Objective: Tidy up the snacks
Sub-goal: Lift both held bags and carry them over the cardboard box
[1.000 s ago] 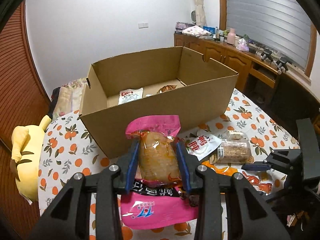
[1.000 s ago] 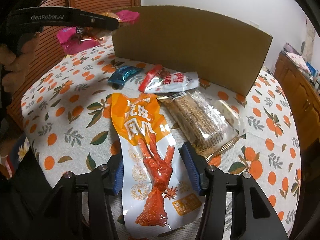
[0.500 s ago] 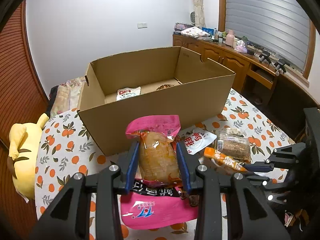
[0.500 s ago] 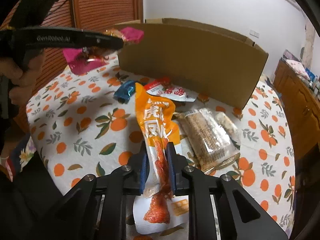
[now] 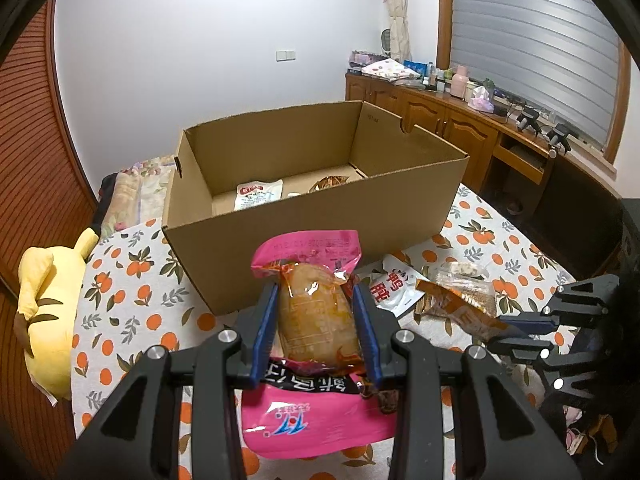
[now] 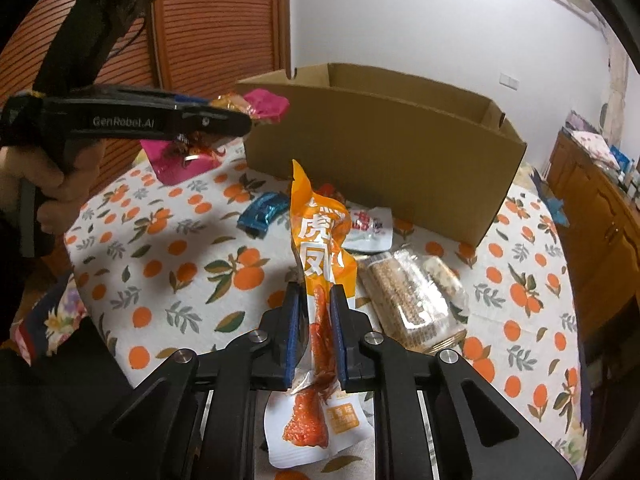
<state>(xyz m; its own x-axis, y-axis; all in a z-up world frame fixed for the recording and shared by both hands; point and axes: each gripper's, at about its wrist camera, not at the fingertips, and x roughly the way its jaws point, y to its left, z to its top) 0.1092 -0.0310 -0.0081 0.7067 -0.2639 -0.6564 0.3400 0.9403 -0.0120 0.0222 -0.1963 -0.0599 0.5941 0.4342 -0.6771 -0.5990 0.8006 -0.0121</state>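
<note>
The orange packet (image 6: 320, 240) with the chicken foot picture was flat on the table a second before. Now it stood up off the cloth, squeezed thin between the blue pads of the right gripper (image 6: 316, 332). Those jaws had been wide around it, then closed tight on it, and the packet was lifted a little.

The left gripper (image 5: 316, 324) had not changed. It held the pink packet (image 5: 312, 320) in the air, in front of the cardboard box (image 5: 320, 232), with its jaws partway closed around the fat middle.

So both hands had a snack, and I think both were ready to go into the box. Two packets already lay on the box floor.

Some snacks were left on the orange-print tablecloth (image 6: 160, 272): a blue wrapper (image 6: 262, 213), a white pouch (image 6: 370, 227) and a clear bag of grain bars (image 6: 408, 300), all near the box. A yellow plush toy (image 5: 48, 304) sat at the table's edge.
</note>
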